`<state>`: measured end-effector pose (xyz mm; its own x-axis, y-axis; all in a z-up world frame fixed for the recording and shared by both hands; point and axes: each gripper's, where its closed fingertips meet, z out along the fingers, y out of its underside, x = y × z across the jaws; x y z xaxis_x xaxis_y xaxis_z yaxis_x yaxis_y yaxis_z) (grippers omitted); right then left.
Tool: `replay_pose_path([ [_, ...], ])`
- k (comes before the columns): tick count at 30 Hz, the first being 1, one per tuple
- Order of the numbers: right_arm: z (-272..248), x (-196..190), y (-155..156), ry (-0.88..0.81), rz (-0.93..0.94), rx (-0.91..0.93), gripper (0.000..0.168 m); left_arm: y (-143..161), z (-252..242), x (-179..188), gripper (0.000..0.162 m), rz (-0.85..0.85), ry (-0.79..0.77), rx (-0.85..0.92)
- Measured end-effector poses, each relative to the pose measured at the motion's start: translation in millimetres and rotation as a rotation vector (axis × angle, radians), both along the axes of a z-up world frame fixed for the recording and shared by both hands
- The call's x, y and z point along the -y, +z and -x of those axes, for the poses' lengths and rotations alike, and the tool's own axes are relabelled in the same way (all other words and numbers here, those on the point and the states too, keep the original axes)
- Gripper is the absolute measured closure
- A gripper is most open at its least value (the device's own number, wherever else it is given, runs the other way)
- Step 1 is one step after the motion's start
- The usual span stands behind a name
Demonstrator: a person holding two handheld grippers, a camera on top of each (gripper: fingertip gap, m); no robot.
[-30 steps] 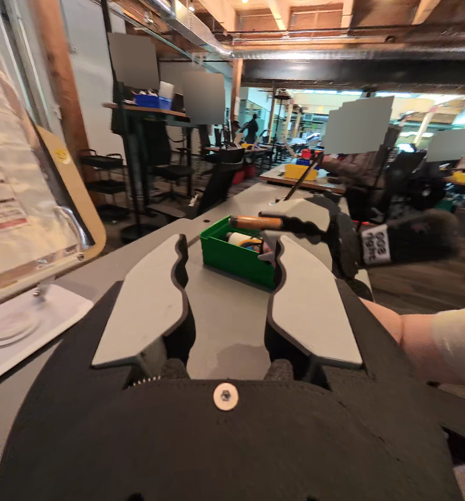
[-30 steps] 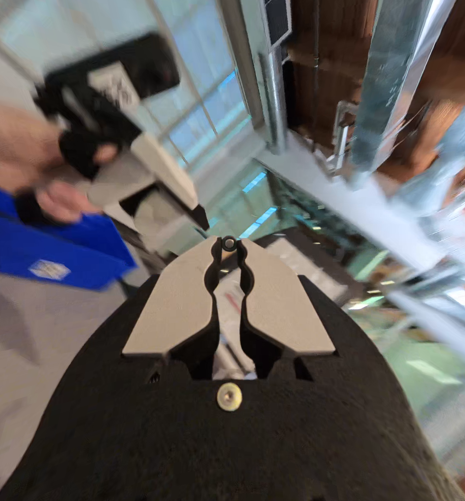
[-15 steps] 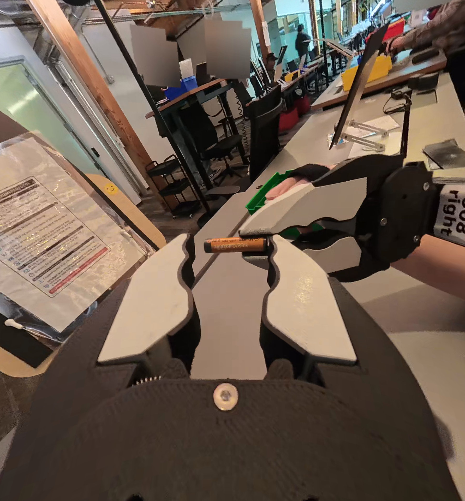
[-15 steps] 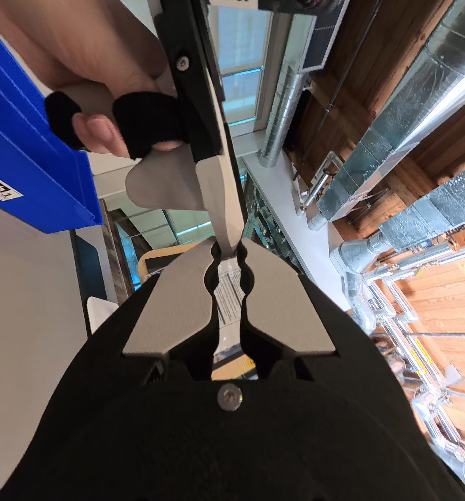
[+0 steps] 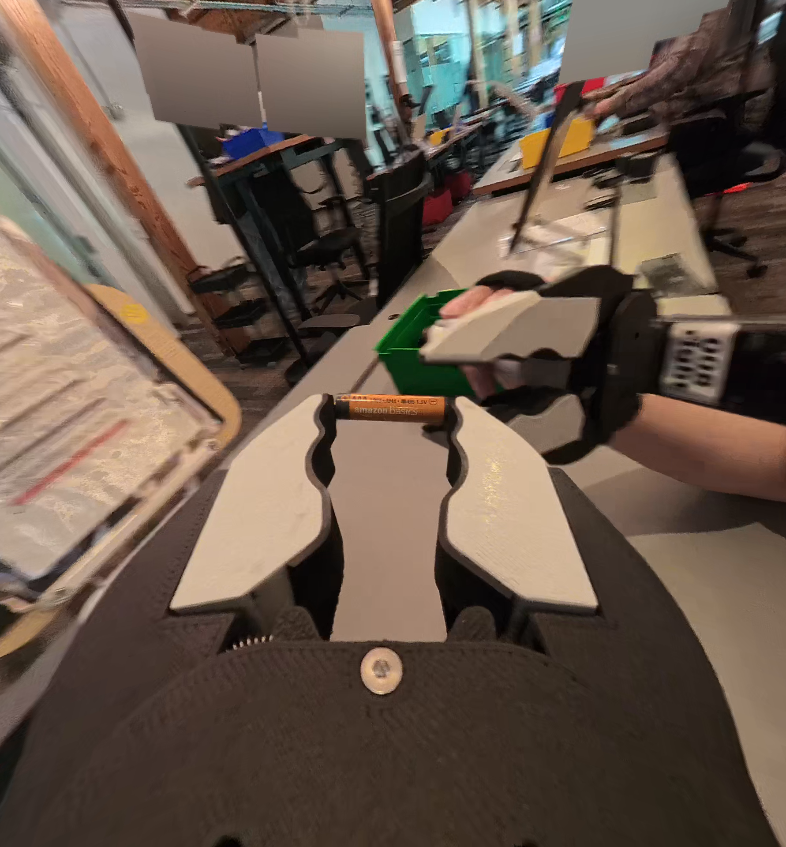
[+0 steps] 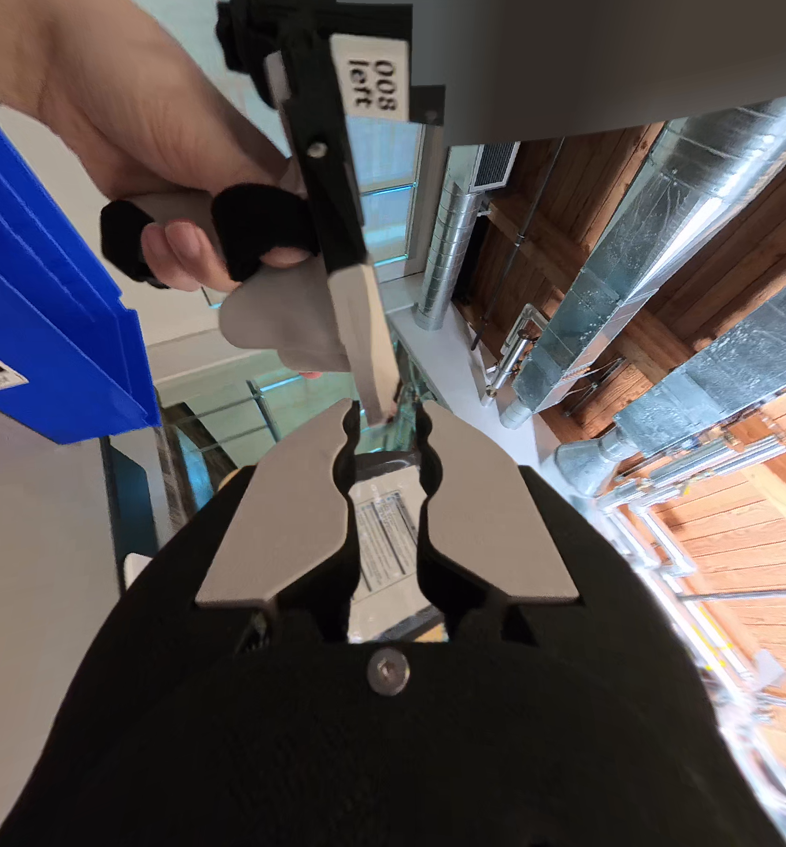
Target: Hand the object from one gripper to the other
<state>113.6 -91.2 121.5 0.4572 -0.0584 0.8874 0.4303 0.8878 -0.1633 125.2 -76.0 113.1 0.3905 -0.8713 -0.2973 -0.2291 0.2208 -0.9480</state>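
An orange and black battery (image 5: 390, 409) lies crosswise between the tips of my left gripper (image 5: 389, 408), which is shut on its two ends above the grey table (image 5: 389, 527). My right gripper (image 6: 385, 410) is open and empty; in the left wrist view it (image 5: 432, 366) sits just right of and behind the battery, apart from it, held by a hand. In the right wrist view the left gripper's fingers (image 6: 368, 366) hang just beyond my open tips; the battery is hidden there.
A green bin (image 5: 409, 362) stands on the table behind the battery. A blue bin (image 6: 38, 321) is at the left in the right wrist view. A laminated sheet on a stand (image 5: 61, 435) is at the left. Chairs and desks stand beyond.
My left gripper closed on the battery. My right gripper opened, let go of it and drew back to the right.
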Motion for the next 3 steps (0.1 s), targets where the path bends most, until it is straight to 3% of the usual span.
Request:
replay_pose_path([
  [1,-3.4,-0.2,3.0,0.033,0.04,-0.025,0.141,0.3,-1.1,7.7,0.116,0.07,-0.081,0.027],
  [3,-9.4,1.6,7.1,0.155,0.16,-0.07,0.139,10.9,-1.0,26.2,0.116,0.263,-0.284,0.15],
])
